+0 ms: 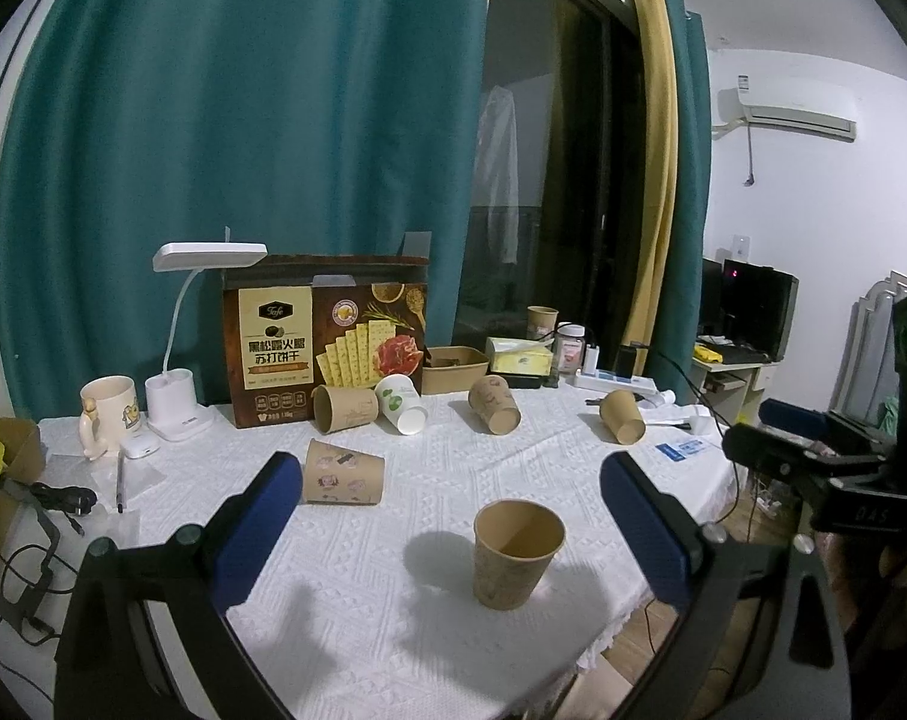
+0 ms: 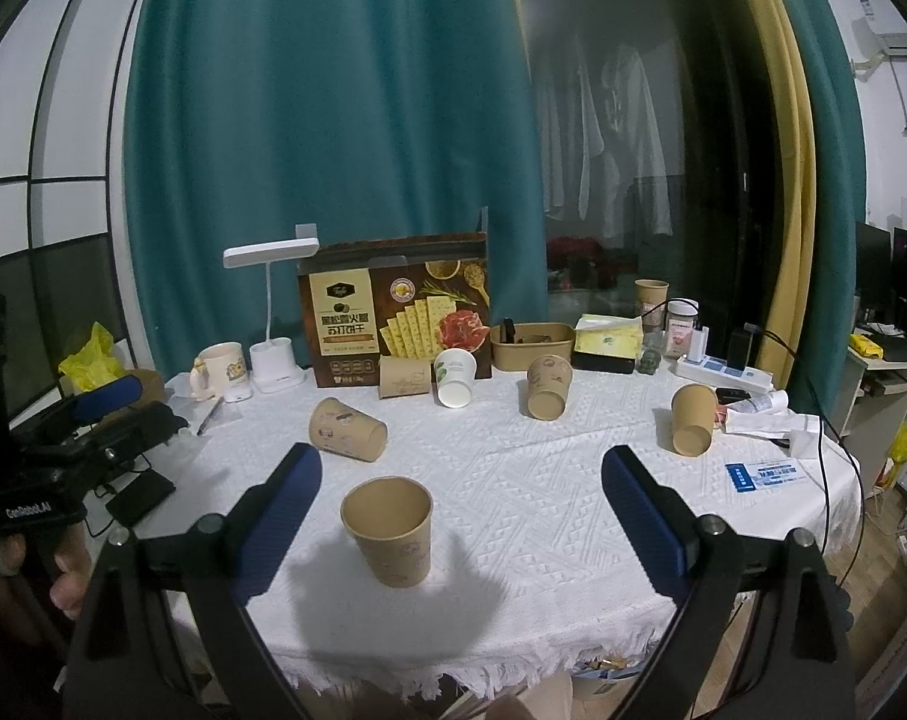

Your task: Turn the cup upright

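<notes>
Both grippers, left (image 1: 450, 531) and right (image 2: 460, 516), hang with fingers spread wide, holding nothing. One cup (image 1: 516, 552) stands upright on the desk (image 1: 393, 630); the nearest tipped cup (image 1: 344, 473) lies just behind. Best approach: pinch it mid-wall gently, lift, rotate mouth-up.

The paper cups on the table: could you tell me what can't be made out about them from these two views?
- Upright cup: its bottom inside is hidden by its own wall in both views.
- Cup lying by the cracker box: the right wrist view shows only its side, mouth unseen.
- Far cup behind the tissue box: base hidden; contents too small to tell.
</notes>
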### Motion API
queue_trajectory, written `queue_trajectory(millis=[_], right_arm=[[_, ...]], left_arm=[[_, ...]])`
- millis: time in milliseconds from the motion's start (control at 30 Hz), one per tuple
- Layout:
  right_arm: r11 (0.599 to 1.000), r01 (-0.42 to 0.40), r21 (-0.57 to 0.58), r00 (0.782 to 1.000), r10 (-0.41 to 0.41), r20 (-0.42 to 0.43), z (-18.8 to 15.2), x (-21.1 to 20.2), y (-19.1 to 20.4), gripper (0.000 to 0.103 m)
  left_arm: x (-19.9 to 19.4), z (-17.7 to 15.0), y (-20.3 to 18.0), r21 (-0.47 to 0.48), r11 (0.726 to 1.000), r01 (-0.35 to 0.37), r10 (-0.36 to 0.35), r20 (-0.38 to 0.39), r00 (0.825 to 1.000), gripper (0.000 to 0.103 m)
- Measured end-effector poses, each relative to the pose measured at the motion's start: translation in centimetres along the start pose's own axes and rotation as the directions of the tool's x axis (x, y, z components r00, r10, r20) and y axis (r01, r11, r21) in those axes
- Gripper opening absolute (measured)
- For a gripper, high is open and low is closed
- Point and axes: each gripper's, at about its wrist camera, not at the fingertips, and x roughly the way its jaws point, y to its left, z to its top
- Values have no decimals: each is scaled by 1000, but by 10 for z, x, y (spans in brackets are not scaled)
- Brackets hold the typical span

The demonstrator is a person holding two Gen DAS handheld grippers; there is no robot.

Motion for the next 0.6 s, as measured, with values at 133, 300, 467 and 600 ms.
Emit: queue_trajectory(millis=[133,300,467,600], right_arm=[[1000,1,1,1000,-1,-1,0,1,0,93],[1000,0,-1,1000,0,-1,0,0,0,93],[1000,-1,0,1000,1,0,-1,0,0,93],[1000,-1,1,1000,1,0,-1,1,0,93]], left_arm=[[0,0,0,0,1000,0,0,0,1000,100],[0,0,0,-1,1000,-1,1,1,1000,100],[0,1,1,1,1000,7,-7,1,1000,100],[0,2,1,13,1000,12,-12,4,1000,100]])
